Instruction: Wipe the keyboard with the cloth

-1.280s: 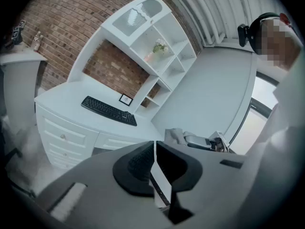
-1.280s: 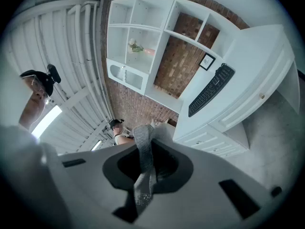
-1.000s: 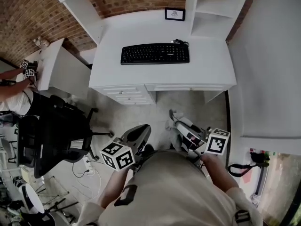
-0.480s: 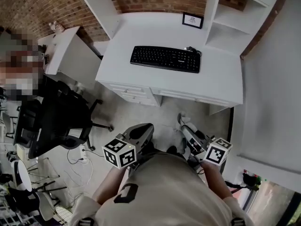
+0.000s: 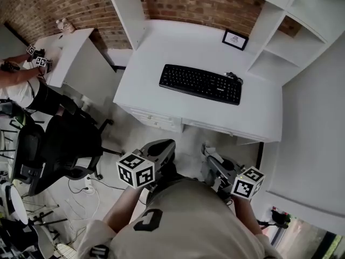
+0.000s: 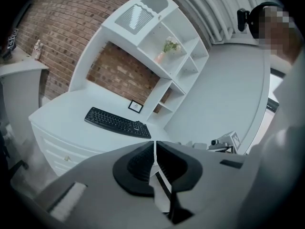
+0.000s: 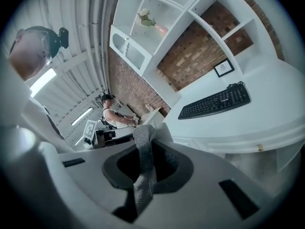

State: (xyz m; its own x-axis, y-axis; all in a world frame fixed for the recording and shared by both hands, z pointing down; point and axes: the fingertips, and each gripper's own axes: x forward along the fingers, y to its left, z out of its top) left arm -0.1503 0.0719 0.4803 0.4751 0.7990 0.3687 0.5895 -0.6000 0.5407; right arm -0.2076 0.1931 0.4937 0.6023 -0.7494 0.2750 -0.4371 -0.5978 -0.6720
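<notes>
Brick wall (image 5: 188,1), white desk (image 5: 161,58) with black keyboard (image 5: 200,83), office chair (image 5: 67,144)

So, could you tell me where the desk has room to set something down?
The desk is bare left of the keyboard, in front of it, and behind it toward the brick wall. Crowded only right rear, by the picture frame and shelves.

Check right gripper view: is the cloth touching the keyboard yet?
No, the cloth is pinched in the right gripper, apart from the keyboard lying bare on the desk.
</notes>
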